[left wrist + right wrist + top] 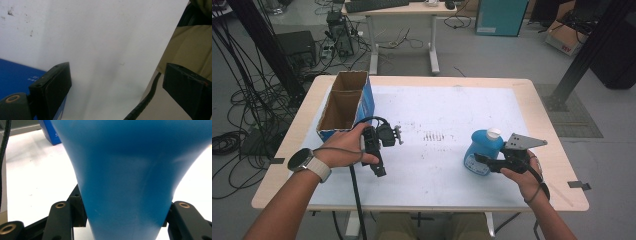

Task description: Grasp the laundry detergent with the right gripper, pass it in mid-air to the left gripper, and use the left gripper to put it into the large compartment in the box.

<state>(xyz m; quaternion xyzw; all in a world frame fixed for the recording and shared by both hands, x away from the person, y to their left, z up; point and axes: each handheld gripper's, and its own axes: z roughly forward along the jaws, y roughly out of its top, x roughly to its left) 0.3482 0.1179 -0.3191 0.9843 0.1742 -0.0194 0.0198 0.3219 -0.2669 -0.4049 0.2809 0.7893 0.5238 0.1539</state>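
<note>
The blue bottle (484,150) is being held upright on the white table (437,165), well to the right of the open cardboard box (346,102), its white cap (494,133) pointing up so that its long axis is running vertical. It is being clamped low on its body by the right gripper (486,161), which is being brought in level from the bottle's right; in the right gripper view the jaws are being pressed against both flanks of the bottle (130,182). The left gripper (379,172) is being kept between box and bottle, nearer the box, its jaws apart over bare table with nothing between them. The box lies leftward from the bottle, so a carry there is judged likely.
</note>
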